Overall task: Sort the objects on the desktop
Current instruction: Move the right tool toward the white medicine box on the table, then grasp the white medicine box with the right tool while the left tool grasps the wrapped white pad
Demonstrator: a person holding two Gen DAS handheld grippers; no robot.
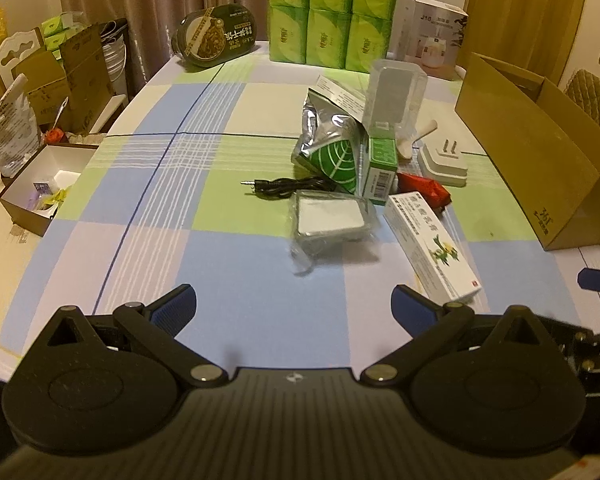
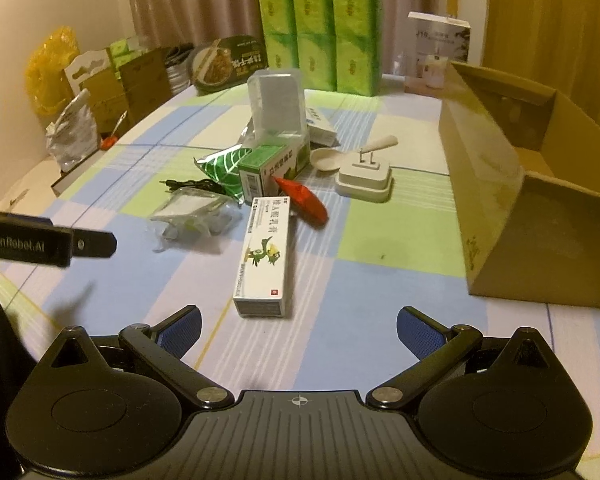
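Note:
A pile of small objects lies mid-table: a long white ointment box (image 2: 263, 256) (image 1: 432, 240), a red packet (image 2: 305, 200) (image 1: 424, 189), a green box (image 2: 270, 168) (image 1: 380, 170), a green foil pouch (image 1: 332, 148) (image 2: 220, 166), a bagged white item (image 1: 330, 220) (image 2: 192, 212), a black cable (image 1: 284, 186), a white plug adapter (image 2: 366, 178) (image 1: 444, 162), a spoon (image 2: 354, 154) and a clear case (image 1: 396, 96) (image 2: 278, 100). My left gripper (image 1: 294, 308) is open and empty, short of the bagged item. My right gripper (image 2: 298, 334) is open and empty, just short of the ointment box.
An open cardboard box (image 2: 532, 200) (image 1: 540, 152) lies on its side at the right. Green tissue packs (image 1: 330, 14) (image 2: 320, 34), a dark food tray (image 1: 216, 36) and a white carton (image 1: 432, 36) stand at the back. Boxes and bags (image 1: 48, 100) crowd the floor left.

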